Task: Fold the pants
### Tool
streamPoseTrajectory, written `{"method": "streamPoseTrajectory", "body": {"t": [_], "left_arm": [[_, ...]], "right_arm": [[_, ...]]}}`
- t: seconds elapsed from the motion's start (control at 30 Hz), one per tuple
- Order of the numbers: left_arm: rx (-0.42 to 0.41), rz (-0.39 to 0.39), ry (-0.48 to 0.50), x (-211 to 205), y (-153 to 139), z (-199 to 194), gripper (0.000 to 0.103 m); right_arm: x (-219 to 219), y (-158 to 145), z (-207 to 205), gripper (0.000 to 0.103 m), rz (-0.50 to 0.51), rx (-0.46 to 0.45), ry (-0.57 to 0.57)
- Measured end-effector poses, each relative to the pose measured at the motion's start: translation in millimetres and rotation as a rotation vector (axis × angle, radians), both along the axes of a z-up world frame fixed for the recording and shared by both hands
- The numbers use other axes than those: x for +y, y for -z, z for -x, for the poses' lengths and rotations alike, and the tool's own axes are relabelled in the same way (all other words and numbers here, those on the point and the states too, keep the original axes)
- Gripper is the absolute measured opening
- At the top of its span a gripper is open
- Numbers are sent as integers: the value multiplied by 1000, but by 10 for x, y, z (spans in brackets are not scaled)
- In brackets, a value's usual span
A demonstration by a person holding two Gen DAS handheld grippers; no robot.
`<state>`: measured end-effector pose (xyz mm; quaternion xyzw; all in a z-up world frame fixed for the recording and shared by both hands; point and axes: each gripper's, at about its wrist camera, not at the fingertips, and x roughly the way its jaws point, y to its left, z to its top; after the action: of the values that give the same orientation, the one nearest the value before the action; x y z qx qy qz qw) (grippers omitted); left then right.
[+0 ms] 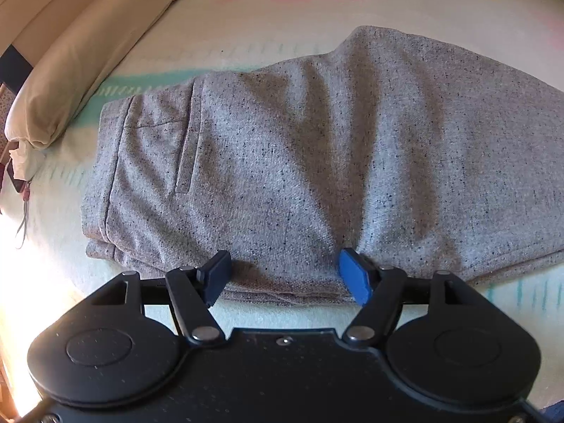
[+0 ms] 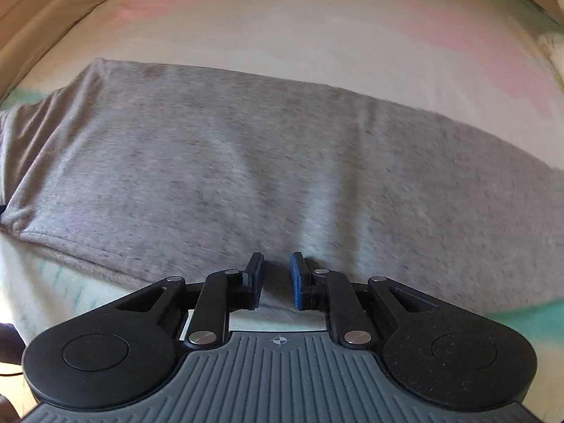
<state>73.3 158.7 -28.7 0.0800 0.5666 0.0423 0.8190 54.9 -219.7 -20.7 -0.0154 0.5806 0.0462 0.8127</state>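
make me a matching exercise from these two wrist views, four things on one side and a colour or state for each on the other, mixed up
Things:
1. pants
2. pillow
3. left gripper
4. right gripper

Colour or state:
A. cream, lying along the far left edge of the bed
B. jaws wide apart at the near edge of the fabric
C. grey with dark flecks, spread flat on the bed
D. jaws with only a narrow gap, over the grey cloth

Pairs: 1-C, 2-A, 3-B, 4-D

I see speckled grey knit pants (image 1: 299, 162) on my pastel pink, mint and yellow sheet (image 1: 268, 10), beside a beige pillow (image 1: 88, 56).
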Motion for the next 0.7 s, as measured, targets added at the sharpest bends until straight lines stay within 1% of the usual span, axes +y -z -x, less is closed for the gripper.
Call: {"method": "streamPoseTrajectory", "body": {"t": [0.07, 0.1, 0.17, 0.23, 0.33, 0.4, 0.47, 0.6, 0.63, 0.7], "left_arm": [[5, -6, -9, -6, -30, -26, 71], [-9, -4, -13, -26, -74, -14, 64], [-70, 19, -6, -91, -182, -35, 63], [-115, 42, 23, -238, -254, -55, 64], [-130, 91, 87, -551, -273, -121, 66], [-109, 130, 109, -769, -236, -177, 66], [-78, 169, 129, -963, -188, -215, 66], [-39, 176, 168, -1257, -88, -279, 66], [-13, 184, 173, -1304, -41, -291, 66], [92, 188, 164, -1423, 130, -290, 67]], "right_arm": [[-242, -61, 59, 15, -28, 6, 36], [-367, -120, 76, 15, -51, -9, 66], [-646, -314, 87, 15, -94, -92, 147], [-947, -493, 90, 17, -115, -172, 244], [-1475, -651, 123, 19, -142, -241, 443], [-1787, -671, 191, 20, -153, -260, 560], [-2019, -624, 263, 22, -143, -257, 637], [-2337, -424, 407, 24, -127, -226, 745], [-2406, -376, 443, 24, -125, -217, 767], [-2502, -299, 508, 25, -122, -204, 790]]}}
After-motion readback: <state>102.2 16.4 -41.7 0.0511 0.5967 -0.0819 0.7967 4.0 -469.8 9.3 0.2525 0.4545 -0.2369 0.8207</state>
